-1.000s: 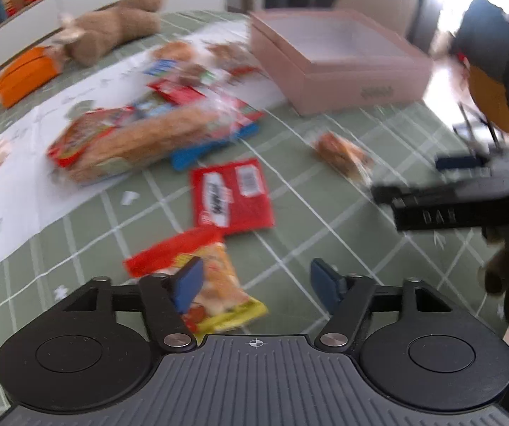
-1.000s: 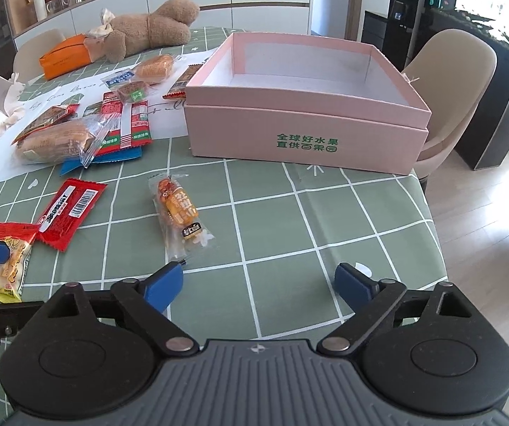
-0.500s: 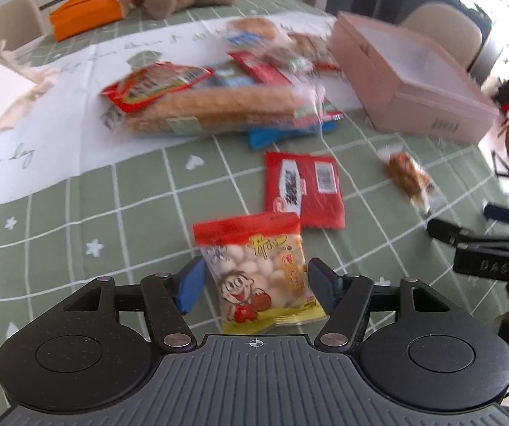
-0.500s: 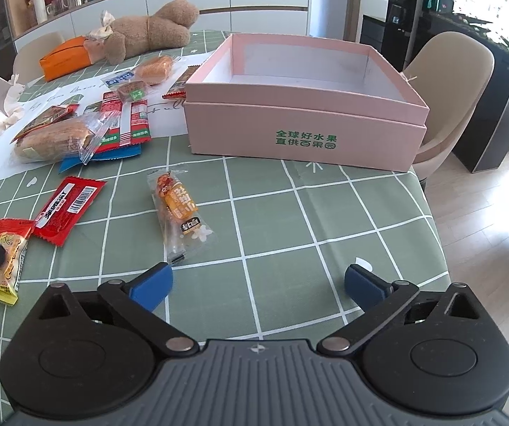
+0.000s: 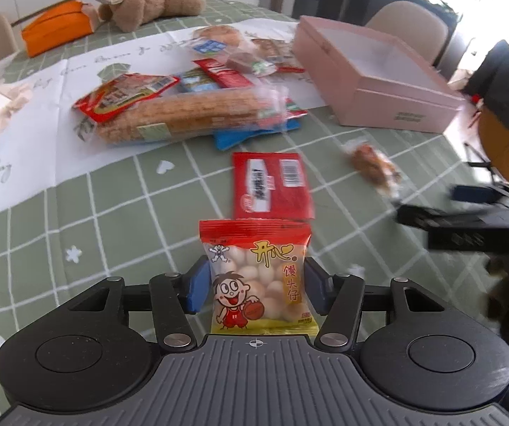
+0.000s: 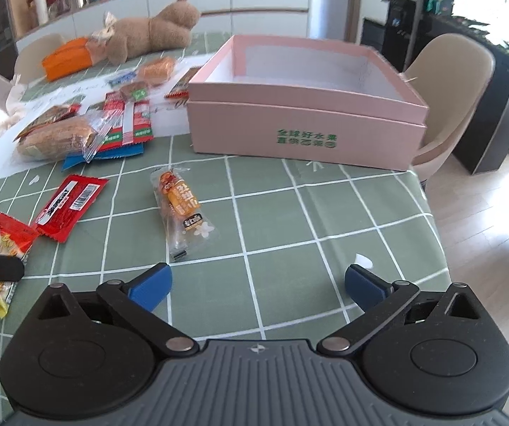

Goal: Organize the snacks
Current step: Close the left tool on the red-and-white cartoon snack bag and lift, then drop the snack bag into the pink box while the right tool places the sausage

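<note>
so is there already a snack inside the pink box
No, in the right wrist view the pink box shows only its bare white inside, and the snacks lie out on the green tablecloth.

Your left gripper (image 5: 257, 289) points steeply down at the snack packet (image 5: 258, 277), which stands between its two blue pads (image 5: 197, 288). The jaws have just been closing, and each pad now sits at a side edge of the packet; firm pressure cannot be confirmed. Your right gripper (image 6: 258, 284) also points steeply down, well to the right of the snack packet, with its jaws spread wide and nothing between its fingertips (image 6: 152, 282). Seen from the left wrist, it appears blurred.
</note>
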{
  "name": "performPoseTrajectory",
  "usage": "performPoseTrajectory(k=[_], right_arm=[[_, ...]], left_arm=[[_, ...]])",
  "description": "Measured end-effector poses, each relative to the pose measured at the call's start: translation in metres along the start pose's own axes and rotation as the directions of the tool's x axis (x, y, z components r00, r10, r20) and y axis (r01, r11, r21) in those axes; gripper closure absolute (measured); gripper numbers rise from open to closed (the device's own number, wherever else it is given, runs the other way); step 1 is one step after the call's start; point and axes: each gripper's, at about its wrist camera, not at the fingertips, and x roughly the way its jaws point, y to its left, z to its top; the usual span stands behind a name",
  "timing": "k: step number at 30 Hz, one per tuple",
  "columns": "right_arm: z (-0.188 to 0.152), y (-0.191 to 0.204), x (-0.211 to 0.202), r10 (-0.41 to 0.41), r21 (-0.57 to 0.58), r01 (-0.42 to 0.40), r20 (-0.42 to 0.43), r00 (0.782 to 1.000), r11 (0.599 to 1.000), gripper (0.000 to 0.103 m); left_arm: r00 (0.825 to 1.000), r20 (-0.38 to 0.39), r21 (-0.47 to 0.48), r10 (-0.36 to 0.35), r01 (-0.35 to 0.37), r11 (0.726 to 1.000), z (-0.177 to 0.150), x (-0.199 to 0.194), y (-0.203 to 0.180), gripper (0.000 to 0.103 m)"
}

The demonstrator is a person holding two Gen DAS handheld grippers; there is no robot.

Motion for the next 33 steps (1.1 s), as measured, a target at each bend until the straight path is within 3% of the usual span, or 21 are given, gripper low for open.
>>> performPoseTrajectory(k=[4,7,9,10,12,13,17,19,23,25,26,28,29,30,32,33], right_arm=[[0.022,0.013,0.003,0.061,-0.037,-0.06,0.023,0.998,0.998,0.009],[0.036,0.027,0.013,0.085,-0.091,-0.081,0.032,0.996,0.993,0.023],[0.042,0.036,0.024,0.103,-0.125,-0.101,0.011,0.995,0.987,0.043],[0.044,0.04,0.028,0.105,-0.144,-0.104,0.0,0.994,0.984,0.046],[0.045,0.046,0.026,0.107,-0.184,-0.105,0.005,0.994,0.977,0.081],[0.047,0.045,0.022,0.126,-0.182,-0.124,-0.006,0.992,0.975,0.084],[0.057,0.02,-0.022,0.171,-0.11,-0.165,0.049,0.984,0.98,0.084],[0.069,0.007,-0.046,0.169,-0.095,-0.16,0.101,0.98,0.983,0.084],[0.119,-0.021,-0.084,0.102,-0.068,-0.089,0.213,0.972,0.994,0.084],[0.144,-0.032,-0.085,0.065,-0.052,-0.054,0.233,0.97,0.997,0.084],[0.156,-0.037,-0.08,0.043,-0.042,-0.034,0.227,0.973,0.999,0.082],[0.171,-0.047,-0.063,0.007,-0.004,-0.006,0.191,0.981,1.0,0.065],[0.173,-0.052,-0.053,-0.026,0.026,0.022,0.168,0.985,0.999,0.039],[0.172,-0.053,-0.046,-0.049,0.04,0.043,0.152,0.987,0.998,0.023],[0.157,-0.059,-0.04,-0.081,0.078,0.072,0.126,0.989,0.994,0.022],[0.145,-0.062,-0.04,-0.06,0.098,0.048,0.123,0.991,0.994,0.021]], left_arm=[[0.998,-0.01,0.012,-0.064,0.064,0.998,-0.004,-0.007,-0.013,0.042],[0.995,-0.024,0.028,-0.099,0.1,0.995,-0.006,-0.009,-0.023,0.042],[0.993,-0.025,0.043,-0.112,0.113,0.993,-0.008,-0.011,-0.029,0.042],[0.993,-0.025,0.052,-0.117,0.118,0.992,-0.008,-0.013,-0.031,0.042],[0.992,-0.023,0.063,-0.123,0.124,0.99,-0.009,-0.015,-0.032,0.042],[0.992,-0.02,0.063,-0.125,0.126,0.99,-0.008,-0.016,-0.032,0.042],[0.984,0.041,0.026,-0.173,0.172,0.985,0.013,-0.024,-0.026,0.043],[0.967,0.106,0.031,-0.233,0.231,0.972,0.042,-0.034,-0.029,0.042],[0.917,0.259,0.121,-0.305,0.282,0.952,0.128,-0.046,-0.05,0.042],[0.897,0.269,0.102,-0.351,0.336,0.936,0.183,-0.029,-0.06,0.041],[0.9,0.243,0.084,-0.361,0.351,0.932,0.204,-0.014,-0.064,0.041],[0.932,0.128,0.062,-0.34,0.335,0.94,0.236,0.032,-0.078,0.042],[0.943,0.086,0.057,-0.321,0.317,0.947,0.242,0.052,-0.083,0.043],[0.947,0.075,0.052,-0.312,0.309,0.95,0.243,0.064,-0.084,0.043],[0.935,0.099,0.045,-0.34,0.337,0.94,0.233,0.073,-0.081,0.044],[0.93,0.11,0.038,-0.352,0.35,0.936,0.228,0.075,-0.076,0.044]])
